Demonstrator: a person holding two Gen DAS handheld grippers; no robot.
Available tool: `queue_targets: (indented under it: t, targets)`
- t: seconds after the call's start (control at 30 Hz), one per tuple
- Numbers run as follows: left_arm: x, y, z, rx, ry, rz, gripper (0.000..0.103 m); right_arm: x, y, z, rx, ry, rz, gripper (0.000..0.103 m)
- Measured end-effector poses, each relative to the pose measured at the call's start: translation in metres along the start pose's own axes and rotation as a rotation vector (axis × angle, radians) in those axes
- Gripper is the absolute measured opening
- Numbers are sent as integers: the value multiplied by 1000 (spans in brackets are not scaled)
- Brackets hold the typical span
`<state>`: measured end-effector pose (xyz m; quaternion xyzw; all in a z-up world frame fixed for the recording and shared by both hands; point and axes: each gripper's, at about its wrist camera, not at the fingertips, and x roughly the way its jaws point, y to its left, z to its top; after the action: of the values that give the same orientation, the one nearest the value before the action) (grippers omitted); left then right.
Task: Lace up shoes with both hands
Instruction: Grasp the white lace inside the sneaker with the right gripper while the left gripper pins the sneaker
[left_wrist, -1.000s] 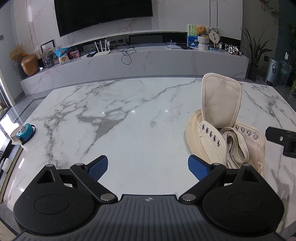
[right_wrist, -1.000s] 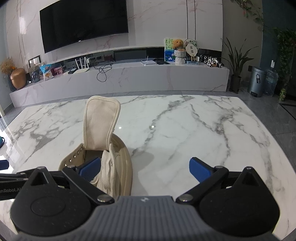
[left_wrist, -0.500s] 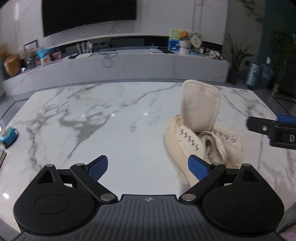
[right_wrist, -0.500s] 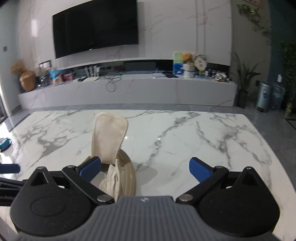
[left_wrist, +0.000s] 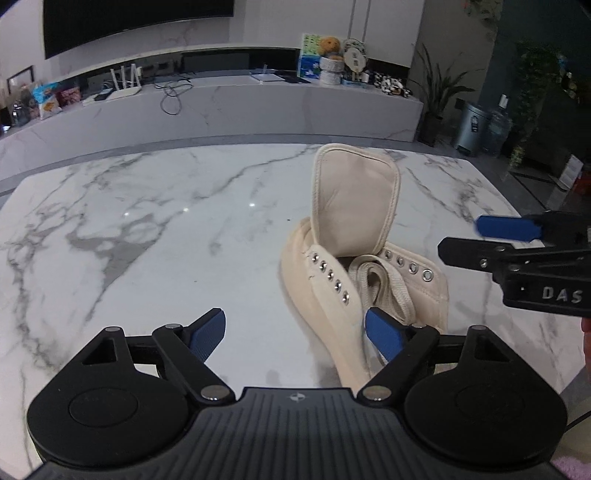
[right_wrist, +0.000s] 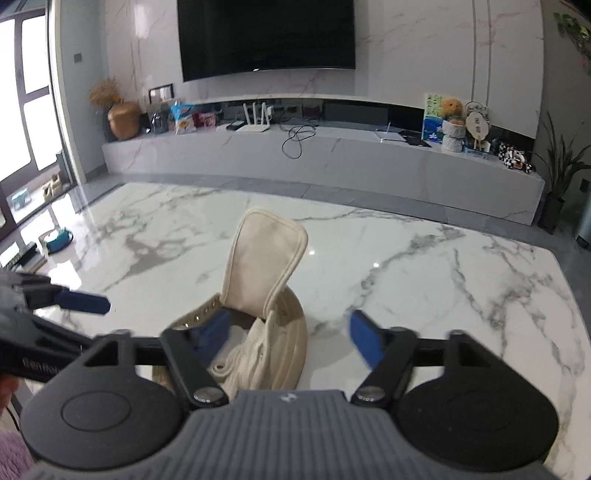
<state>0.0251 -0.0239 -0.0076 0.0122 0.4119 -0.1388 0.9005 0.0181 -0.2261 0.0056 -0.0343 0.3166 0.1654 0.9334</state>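
White marble with grey veins covers the counter (left_wrist: 155, 236), and behind it a long low marble shelf (right_wrist: 332, 158) runs under a dark wall screen (right_wrist: 266, 37).

Near the counter's middle, toward the person's side, stands a cream high-top shoe (left_wrist: 325, 295). Its tongue (left_wrist: 354, 203) is pulled upright, and the two eyelet rows are spread apart with no lace threaded through them. The shoe serves as the one container: a flat cream shoelace (left_wrist: 384, 288) lies bunched in loops inside its opening, between the eyelet rows.

To the shoe's left the left gripper (left_wrist: 295, 334) has its jaws closing, though the blue fingers (left_wrist: 207, 334) are still set wide. The shoe's near side wall lies between them, close to the right-hand pad, and neither pad presses on it. To the shoe's right the right gripper (right_wrist: 288, 338) also has its jaws closing. Its motion-blurred fingers (right_wrist: 364, 341) bracket the shoe's opening, the left one over the eyelets, and no grip shows.

Left of the shoe the marble is bare out to the counter's edge, where a teal tape roll (right_wrist: 57, 240) lies. Right of the shoe and beyond it the marble is bare as well.
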Motion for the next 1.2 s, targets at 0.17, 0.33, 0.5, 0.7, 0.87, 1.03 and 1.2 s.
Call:
queue_targets:
  t: [0.17, 0.33, 0.5, 0.7, 0.87, 1.03, 1.2]
  targets:
    - [7, -1, 1, -4, 15, -57, 58, 2, 2, -2, -28, 26, 86, 41]
    - [18, 5, 3, -35, 45, -132, 29, 4, 18, -1, -118, 30, 154, 31]
    - [20, 9, 3, -33, 60, -143, 23, 19, 36, -2, -195, 71, 172, 30]
    - [21, 14, 4, -50, 67, -156, 22, 51, 48, -5, -259, 158, 73, 31]
    - [23, 19, 5, -83, 74, -177, 22, 66, 54, -7, -281, 206, 57, 40]
    - [24, 23, 4, -103, 77, -190, 22, 83, 60, -13, -295, 242, 49, 44]
    - [25, 26, 5, -113, 78, -201, 22, 91, 60, -14, -263, 268, 29, 41]
